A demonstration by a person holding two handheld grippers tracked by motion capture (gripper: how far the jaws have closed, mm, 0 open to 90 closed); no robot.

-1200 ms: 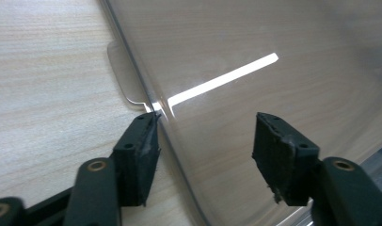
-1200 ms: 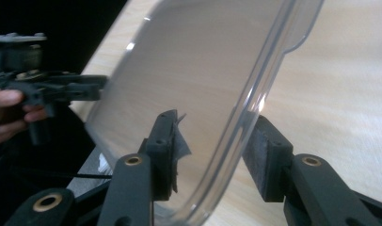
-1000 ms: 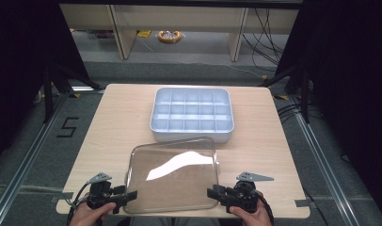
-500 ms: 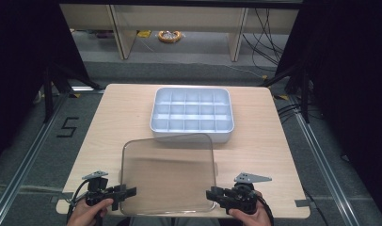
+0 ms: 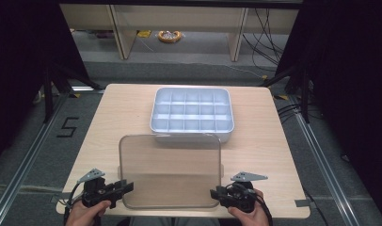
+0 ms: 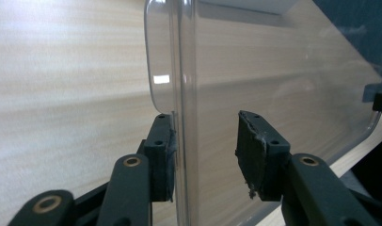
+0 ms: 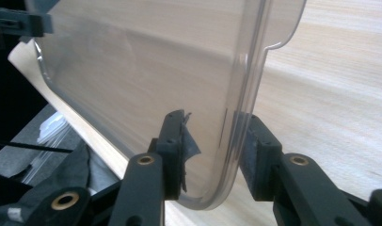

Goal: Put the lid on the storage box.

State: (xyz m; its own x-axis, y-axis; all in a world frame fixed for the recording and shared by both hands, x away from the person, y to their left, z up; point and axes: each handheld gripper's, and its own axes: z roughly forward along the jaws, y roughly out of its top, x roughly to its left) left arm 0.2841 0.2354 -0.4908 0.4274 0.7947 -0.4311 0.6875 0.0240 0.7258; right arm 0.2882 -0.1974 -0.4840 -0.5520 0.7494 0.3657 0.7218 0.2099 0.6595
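Note:
A clear plastic lid (image 5: 170,169) stands tilted up on edge over the table's front, its top rim close to the white compartment tray (image 5: 192,133). My left gripper (image 5: 125,187) holds the lid's lower left corner, and my right gripper (image 5: 216,193) holds the lower right corner. In the left gripper view the lid's rim (image 6: 184,70) runs up between the jaws of the left gripper (image 6: 205,150), against the left pad. Seen in the right gripper view, the right gripper (image 7: 215,150) has its jaws on either side of the lid's curved corner (image 7: 241,94).
The white tray has several empty compartments and sits at the middle back of the wooden table (image 5: 118,117). Bare wood lies on either side of the lid. Dark floor, metal rails and cables surround the table.
The lid has swung up from lying nearly flat to standing steeply on its near edge, held by both grippers. The hands stayed near the table's front edge.

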